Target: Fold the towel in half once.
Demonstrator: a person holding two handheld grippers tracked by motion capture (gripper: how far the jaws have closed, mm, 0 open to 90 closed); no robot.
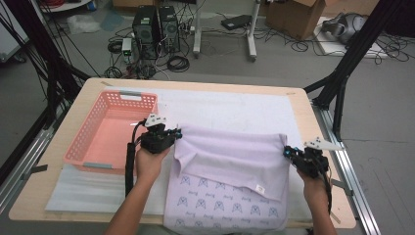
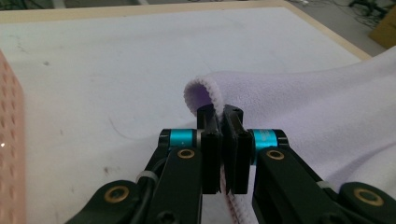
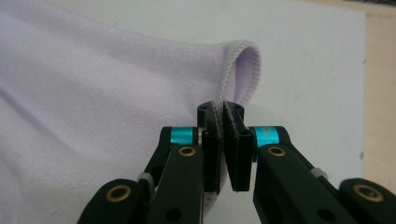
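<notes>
A soft lilac fleece towel with a small printed pattern (image 1: 230, 166) lies on the white cloth-covered wooden counter (image 1: 235, 105), its near part hanging over the near edge. Its far part is folded back toward the person, and the 2 ends of that fold are raised. The left claw (image 1: 177, 133) is clamped tight on the towel's stitched hem at the left end; the right claw (image 1: 286, 152) pinches the hem at the right end. A pink perforated plastic basket (image 1: 110, 129) sits on the counter just left of the left claw.
</notes>
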